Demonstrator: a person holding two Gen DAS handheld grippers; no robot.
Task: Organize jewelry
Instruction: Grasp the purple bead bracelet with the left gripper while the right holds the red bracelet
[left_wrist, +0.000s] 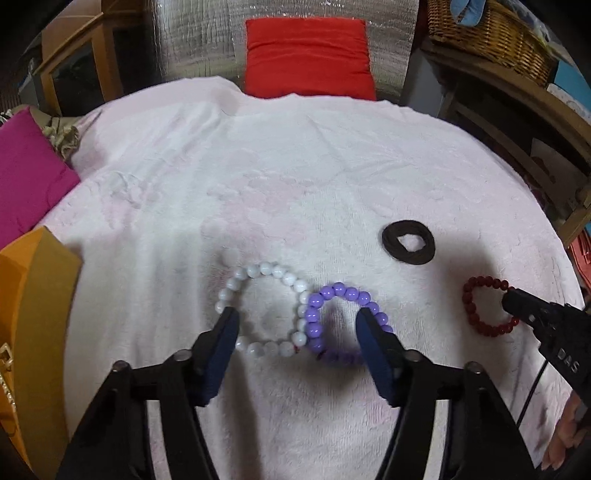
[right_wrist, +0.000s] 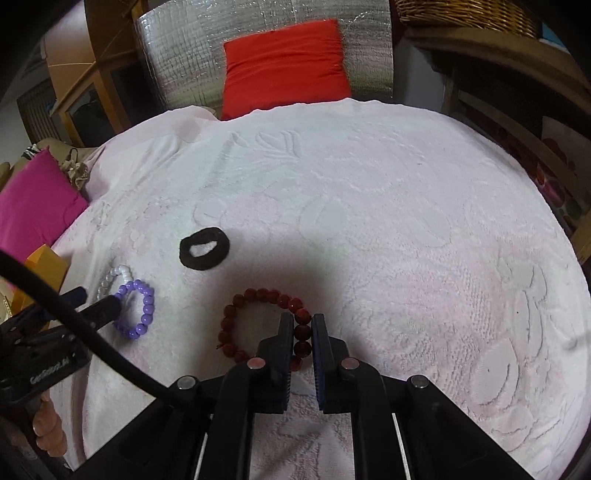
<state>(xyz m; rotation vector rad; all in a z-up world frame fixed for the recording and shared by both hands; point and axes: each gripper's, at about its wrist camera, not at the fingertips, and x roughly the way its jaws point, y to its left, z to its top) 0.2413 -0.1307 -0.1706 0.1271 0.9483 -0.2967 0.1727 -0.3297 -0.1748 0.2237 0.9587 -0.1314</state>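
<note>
Your right tool (right_wrist: 303, 326) pinched the red bracelet (right_wrist: 236, 325); your left tool (left_wrist: 297, 321), open, straddled white bracelet (left_wrist: 258, 306) and purple bracelet (left_wrist: 332, 317), risking grabbing both.

Woven wicker basket (left_wrist: 491, 33) is cut off by the top edge in both views; a blue thing (left_wrist: 471, 11) inside it is only partly seen, can't tell what it is. Orange-and-tan cardboard box (left_wrist: 33, 314) runs out of the left edge, contents not visible. Near arc of the purple round-bead bracelet (left_wrist: 345, 323) is blurred and partly behind the left tongs (left_wrist: 297, 315). In the right wrist view the white round-bead bracelet (right_wrist: 114, 277) is mostly hidden behind those tongs and a black cable (right_wrist: 85, 328). A hand (right_wrist: 48, 424) at bottom left is cut off.
</note>
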